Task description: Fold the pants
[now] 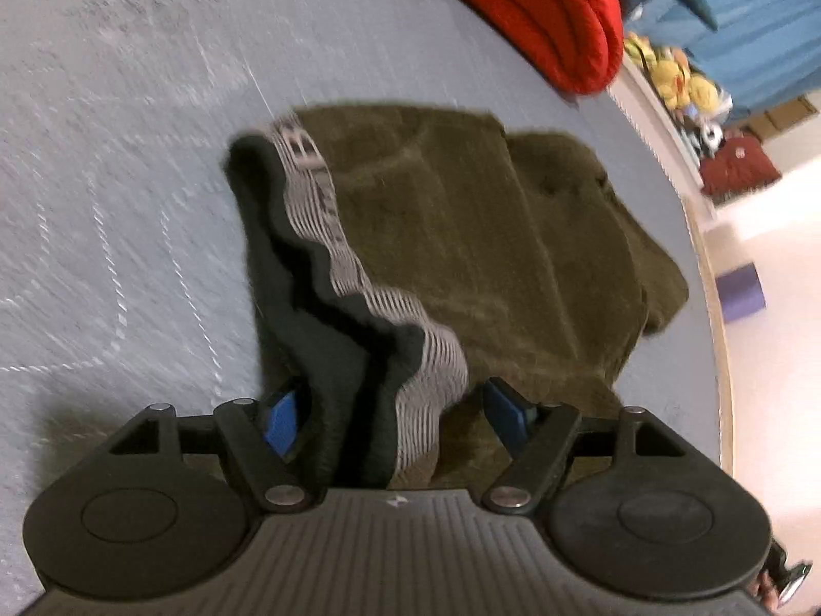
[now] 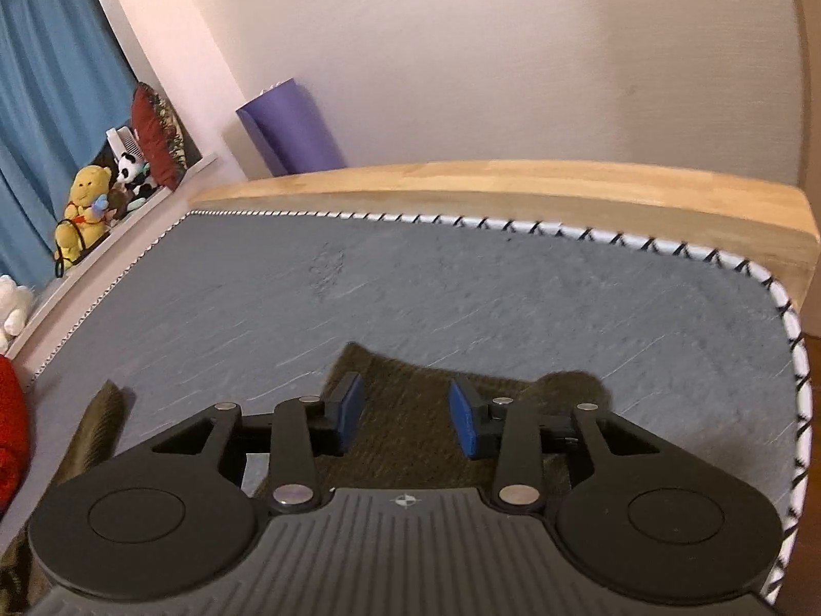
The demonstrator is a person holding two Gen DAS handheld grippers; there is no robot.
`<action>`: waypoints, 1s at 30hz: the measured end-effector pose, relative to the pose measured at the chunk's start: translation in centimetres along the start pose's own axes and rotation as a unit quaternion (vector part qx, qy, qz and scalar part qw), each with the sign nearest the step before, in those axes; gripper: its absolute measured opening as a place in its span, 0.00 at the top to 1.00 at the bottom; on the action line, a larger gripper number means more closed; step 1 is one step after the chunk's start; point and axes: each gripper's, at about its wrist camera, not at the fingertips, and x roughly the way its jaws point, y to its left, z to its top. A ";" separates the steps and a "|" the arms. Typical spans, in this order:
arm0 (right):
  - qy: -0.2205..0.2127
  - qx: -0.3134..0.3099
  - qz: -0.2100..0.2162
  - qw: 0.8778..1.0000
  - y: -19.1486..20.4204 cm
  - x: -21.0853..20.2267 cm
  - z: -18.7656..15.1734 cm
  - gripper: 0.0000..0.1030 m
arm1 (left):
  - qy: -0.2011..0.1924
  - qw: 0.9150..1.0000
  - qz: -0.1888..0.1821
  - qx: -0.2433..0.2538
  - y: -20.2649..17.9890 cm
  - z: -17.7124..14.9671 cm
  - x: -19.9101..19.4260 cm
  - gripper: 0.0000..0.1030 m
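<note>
Olive-brown pants (image 1: 462, 236) lie folded on the grey mattress (image 1: 128, 154). Their waistband (image 1: 354, 277), black with a grey striped elastic, runs down between the fingers of my left gripper (image 1: 397, 413). The blue pads (image 1: 279, 418) stand wide apart on either side of the band, so the left gripper is open. In the right wrist view a part of the same olive cloth (image 2: 405, 426) lies under my right gripper (image 2: 405, 416), which is open with its jaws apart just above the fabric. Another olive strip (image 2: 100, 426) shows at the left.
A red blanket (image 1: 554, 15) lies at the mattress's far side. A wooden bed frame (image 2: 513, 190) borders the mattress edge, with a purple roll (image 2: 292, 128) behind it. Plush toys (image 2: 87, 205) sit on a ledge beside blue curtains (image 2: 46, 102).
</note>
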 end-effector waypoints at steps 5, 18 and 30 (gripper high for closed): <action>0.013 0.007 0.005 1.000 1.2 0.2 -0.6 0.60 | 0.001 0.992 0.057 0.109 -2.3 -1.5 1.2 0.60; 0.020 0.000 0.007 1.000 2.9 0.8 -2.1 0.58 | -0.076 0.980 0.122 0.140 2.9 -1.5 -7.8 0.75; 0.050 -0.055 -0.006 0.997 0.7 5.4 -2.2 0.44 | -0.110 0.949 0.238 0.177 -0.2 -1.2 -7.3 0.21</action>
